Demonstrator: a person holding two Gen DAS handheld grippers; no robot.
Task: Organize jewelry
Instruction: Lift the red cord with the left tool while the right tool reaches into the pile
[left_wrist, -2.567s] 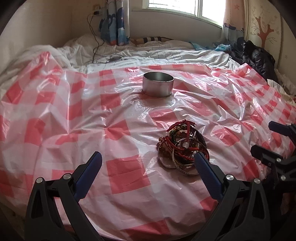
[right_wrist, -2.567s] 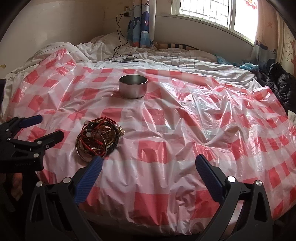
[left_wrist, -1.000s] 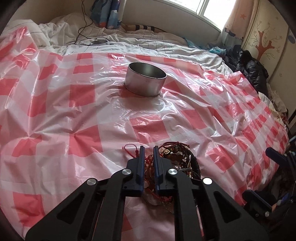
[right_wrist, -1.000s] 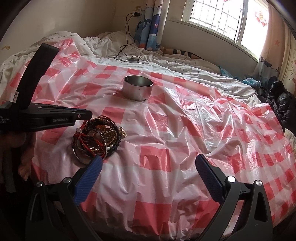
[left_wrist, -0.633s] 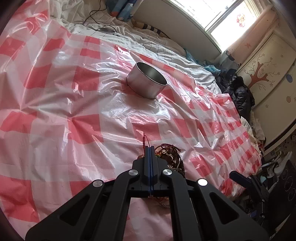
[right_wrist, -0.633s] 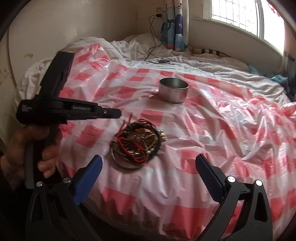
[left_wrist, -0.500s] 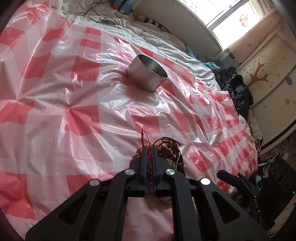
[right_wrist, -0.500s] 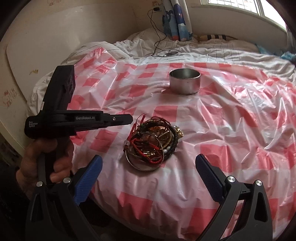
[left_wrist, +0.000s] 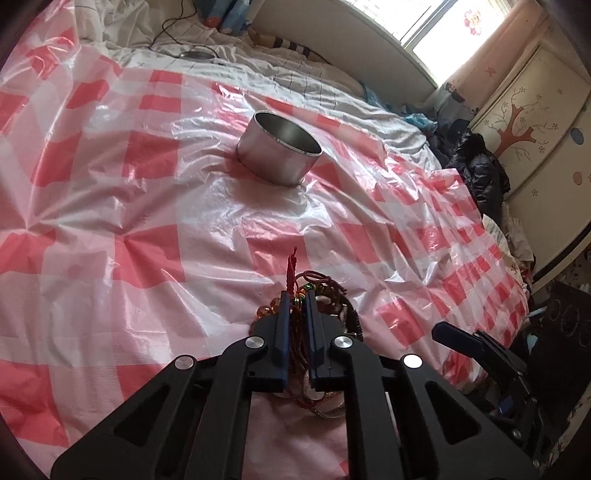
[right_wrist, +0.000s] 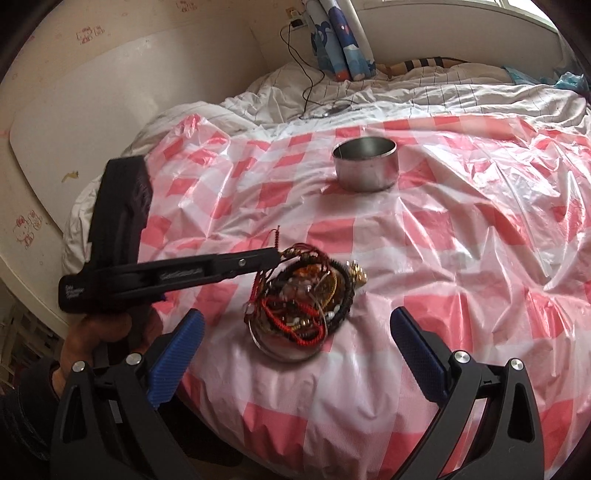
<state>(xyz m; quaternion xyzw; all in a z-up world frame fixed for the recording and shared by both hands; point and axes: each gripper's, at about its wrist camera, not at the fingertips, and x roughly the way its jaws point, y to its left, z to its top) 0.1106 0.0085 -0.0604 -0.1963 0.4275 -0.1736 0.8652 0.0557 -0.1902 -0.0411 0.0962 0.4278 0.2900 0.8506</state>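
Between left tongs (left_wrist: 296, 297): red cord (left_wrist: 291, 269).

place: a bedroom in a home
bed (right_wrist: 461, 92): fills most of both views, with rumpled white bedding at the far end
cover: a red-and-white checked plastic sheet (left_wrist: 110, 206) spread over the near part of the bed
window (left_wrist: 436, 22): bright, behind the far side of the bed above a pale sill
curtains: blue cartoon-print curtain (right_wrist: 340, 40) at the far wall; a pink one (left_wrist: 476, 62) at the right
wardrobe (left_wrist: 532, 122): cream doors on the right with a painted tree and flowers
wall (right_wrist: 55, 122): cream, on the left, with small cartoon stickers
cable (right_wrist: 306, 74): a black charger lead runs from a wall socket onto the bedding
clothes (left_wrist: 476, 173): dark garments heaped beside the wardrobe
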